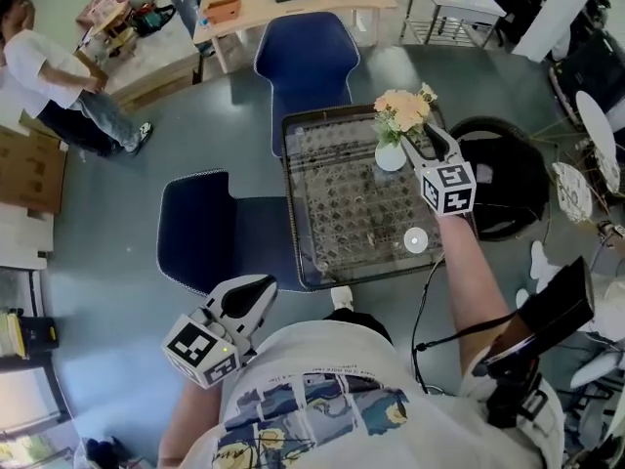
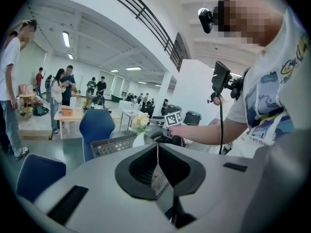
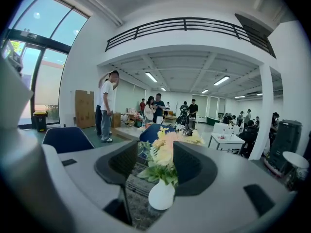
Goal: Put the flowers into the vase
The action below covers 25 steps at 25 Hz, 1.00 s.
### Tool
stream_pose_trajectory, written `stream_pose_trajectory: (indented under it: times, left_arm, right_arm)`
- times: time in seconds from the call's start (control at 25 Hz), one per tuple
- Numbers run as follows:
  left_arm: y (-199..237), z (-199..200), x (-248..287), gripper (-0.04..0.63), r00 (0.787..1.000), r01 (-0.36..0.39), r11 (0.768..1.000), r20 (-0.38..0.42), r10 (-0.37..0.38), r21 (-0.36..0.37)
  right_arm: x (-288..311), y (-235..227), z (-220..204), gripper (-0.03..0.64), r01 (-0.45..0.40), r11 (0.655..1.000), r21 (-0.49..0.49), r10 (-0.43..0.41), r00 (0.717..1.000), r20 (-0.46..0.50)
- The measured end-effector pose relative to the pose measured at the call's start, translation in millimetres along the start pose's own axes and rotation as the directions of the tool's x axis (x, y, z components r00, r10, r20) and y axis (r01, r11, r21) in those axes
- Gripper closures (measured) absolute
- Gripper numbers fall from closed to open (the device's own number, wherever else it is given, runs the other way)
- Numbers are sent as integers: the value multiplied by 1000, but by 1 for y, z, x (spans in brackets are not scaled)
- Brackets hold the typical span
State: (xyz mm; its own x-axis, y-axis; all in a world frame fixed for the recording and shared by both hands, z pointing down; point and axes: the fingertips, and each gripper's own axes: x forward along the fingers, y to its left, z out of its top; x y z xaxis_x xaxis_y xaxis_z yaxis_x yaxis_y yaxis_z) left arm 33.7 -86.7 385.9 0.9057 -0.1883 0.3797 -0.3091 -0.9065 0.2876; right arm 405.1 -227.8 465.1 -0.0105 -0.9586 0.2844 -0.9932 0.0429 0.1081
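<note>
A bunch of pale peach and yellow flowers [image 1: 402,112] stands upright in a small white vase [image 1: 390,155] at the far right of a dark mesh table [image 1: 298,213]. My right gripper [image 1: 428,141] reaches in from the right at the height of the blooms. In the right gripper view the flowers [image 3: 163,149] rise from the vase [image 3: 161,195] between the spread jaws of the right gripper [image 3: 155,157], with a gap on each side: open. My left gripper [image 1: 256,289] hangs low by my body, off the table; its jaws [image 2: 157,152] meet in a line, shut and empty.
A small white disc [image 1: 416,240] lies on the mesh near the table's front right. Two blue chairs [image 1: 305,62] [image 1: 205,228] stand behind and left of the table, and a black round bin [image 1: 508,179] sits to its right. A person [image 1: 49,76] stands far left by wooden tables.
</note>
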Motion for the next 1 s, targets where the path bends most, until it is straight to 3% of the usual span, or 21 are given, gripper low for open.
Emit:
stream_pose_trajectory:
  times: [0.24, 0.44, 0.72, 1.0]
  left_arm:
    - [-13, -14, -38, 584, 997, 75, 997, 19, -75, 20]
    - [-33, -37, -77, 584, 990, 139, 990, 21, -140, 38]
    - [-54, -70, -124, 584, 981, 192, 980, 14, -193, 55]
    - [-63, -113, -164, 586, 976, 218, 974, -19, -218, 61]
  right_arm:
    - [-51, 85, -20, 403, -33, 998, 47, 37, 995, -90]
    - [-105, 191, -36, 408, -143, 984, 106, 157, 979, -132]
    - [-182, 334, -54, 554, -271, 948, 165, 296, 943, -154]
    - [-227, 425, -31, 589, -331, 937, 115, 344, 930, -130]
